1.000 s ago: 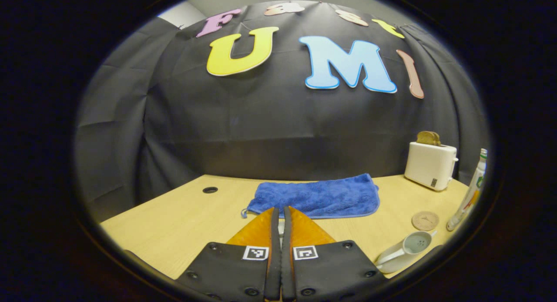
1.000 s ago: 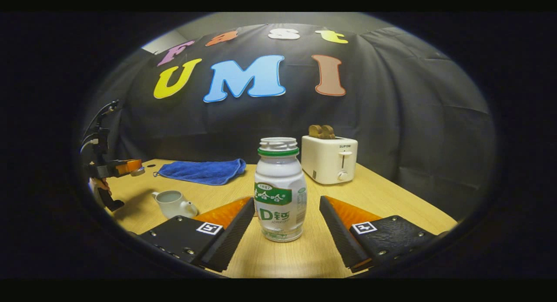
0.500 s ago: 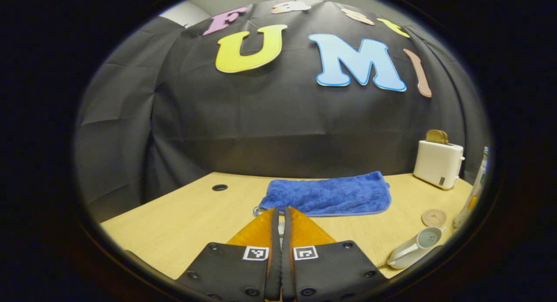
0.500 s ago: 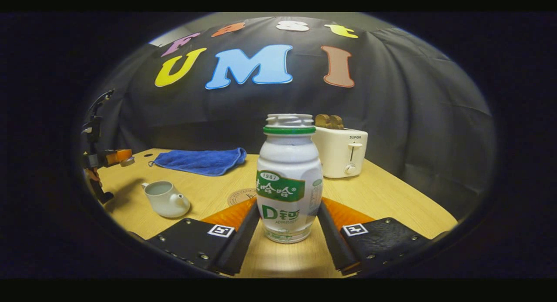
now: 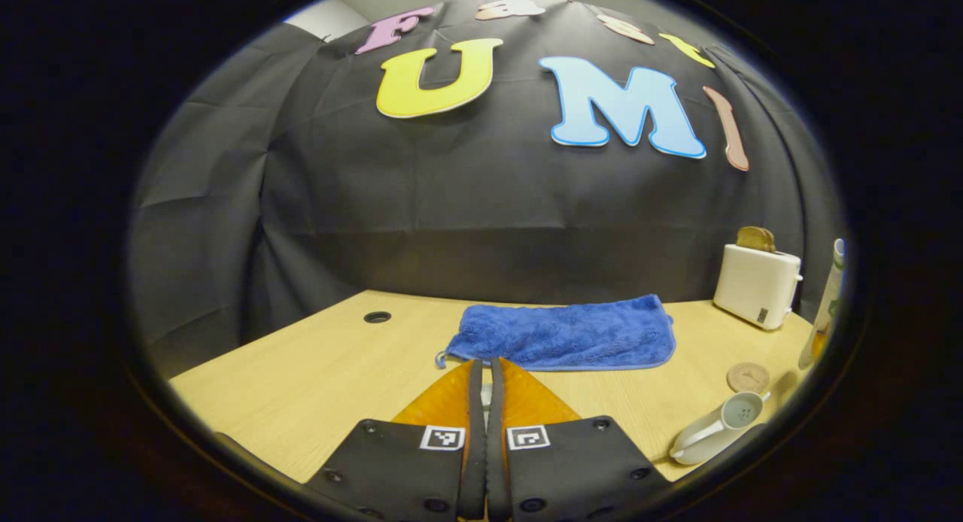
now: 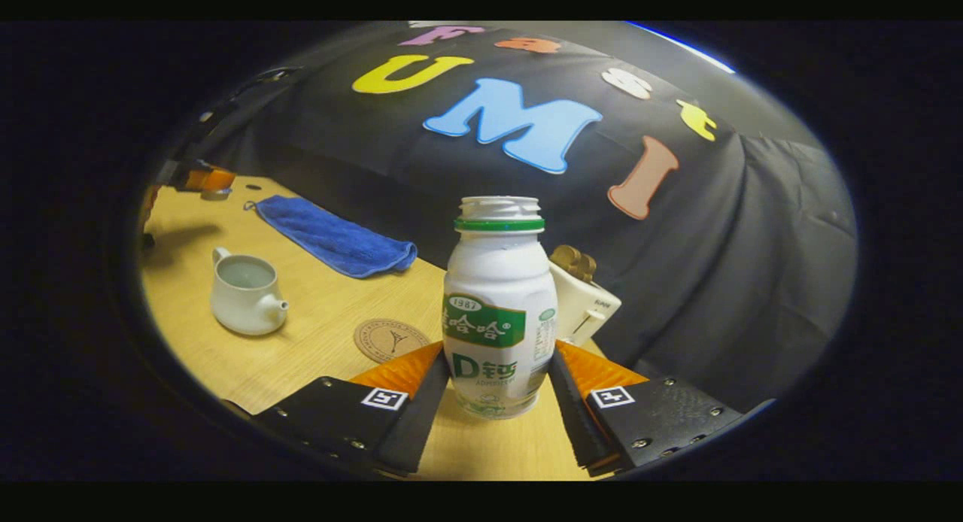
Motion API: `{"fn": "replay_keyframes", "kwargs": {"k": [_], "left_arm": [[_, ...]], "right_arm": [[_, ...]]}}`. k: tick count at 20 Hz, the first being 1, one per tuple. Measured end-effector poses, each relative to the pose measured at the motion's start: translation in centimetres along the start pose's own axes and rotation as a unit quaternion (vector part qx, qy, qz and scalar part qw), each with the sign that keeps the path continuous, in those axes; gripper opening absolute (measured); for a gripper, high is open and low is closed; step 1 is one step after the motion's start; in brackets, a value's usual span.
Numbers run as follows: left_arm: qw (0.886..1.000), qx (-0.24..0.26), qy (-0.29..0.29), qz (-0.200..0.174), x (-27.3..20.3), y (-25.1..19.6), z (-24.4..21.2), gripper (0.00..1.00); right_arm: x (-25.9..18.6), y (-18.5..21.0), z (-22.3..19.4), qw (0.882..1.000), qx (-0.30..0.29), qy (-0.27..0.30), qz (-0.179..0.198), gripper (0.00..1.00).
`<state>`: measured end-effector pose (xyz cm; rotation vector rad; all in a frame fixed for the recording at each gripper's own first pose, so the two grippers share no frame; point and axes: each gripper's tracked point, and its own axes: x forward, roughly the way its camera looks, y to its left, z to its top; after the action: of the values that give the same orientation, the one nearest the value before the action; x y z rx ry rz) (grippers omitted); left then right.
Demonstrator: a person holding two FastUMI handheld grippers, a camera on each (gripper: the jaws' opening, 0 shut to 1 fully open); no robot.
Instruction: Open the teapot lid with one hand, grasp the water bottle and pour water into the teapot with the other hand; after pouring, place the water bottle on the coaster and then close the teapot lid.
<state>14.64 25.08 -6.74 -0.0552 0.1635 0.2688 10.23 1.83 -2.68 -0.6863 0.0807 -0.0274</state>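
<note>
Right gripper (image 6: 493,371) clamped on the water bottle (image 6: 496,311), both fingers against its sides, tilted over the table (image 6: 316,296). Teapot (image 6: 242,295) open, near the coaster (image 6: 390,340). Left gripper (image 5: 485,379) pinched on something small between its fingers, likely the lid.

Bare bench (image 6: 316,304) lies open between the uncovered teapot (image 6: 242,294) and the coaster (image 6: 390,340), leaving a passage from the right gripper (image 6: 496,383), whose fingers press the water bottle (image 6: 497,319) on both sides. A blue towel (image 6: 335,238) lies along the back wall, well behind the teapot. The toaster (image 6: 583,308) stands close behind the bottle. The left gripper (image 6: 197,178) hangs above the bench's far corner, beyond the teapot.
</note>
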Motion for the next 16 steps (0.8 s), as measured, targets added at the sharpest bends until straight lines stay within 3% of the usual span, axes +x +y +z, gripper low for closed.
{"fn": "replay_keyframes", "kwargs": {"k": [4,8,11,16], "left_arm": [[1.0,0.001,0.003,-0.001,0.1,-0.1,-0.2,0.06],[1.0,-0.002,0.006,-0.003,0.4,0.0,-0.4,0.1],[1.0,-0.002,0.009,-0.002,0.6,0.2,-0.5,0.06],[1.0,-0.008,0.011,0.0,0.4,0.6,-0.7,0.1]], "right_arm": [[0.5,0.0,1.6,0.994,-0.101,-0.019,-0.019,0.74],[0.7,0.5,3.0,0.98,-0.192,-0.042,-0.031,0.74],[0.6,1.3,3.8,0.972,-0.229,-0.052,-0.026,0.74],[0.6,2.0,4.7,0.953,-0.295,-0.065,-0.033,0.74]]}}
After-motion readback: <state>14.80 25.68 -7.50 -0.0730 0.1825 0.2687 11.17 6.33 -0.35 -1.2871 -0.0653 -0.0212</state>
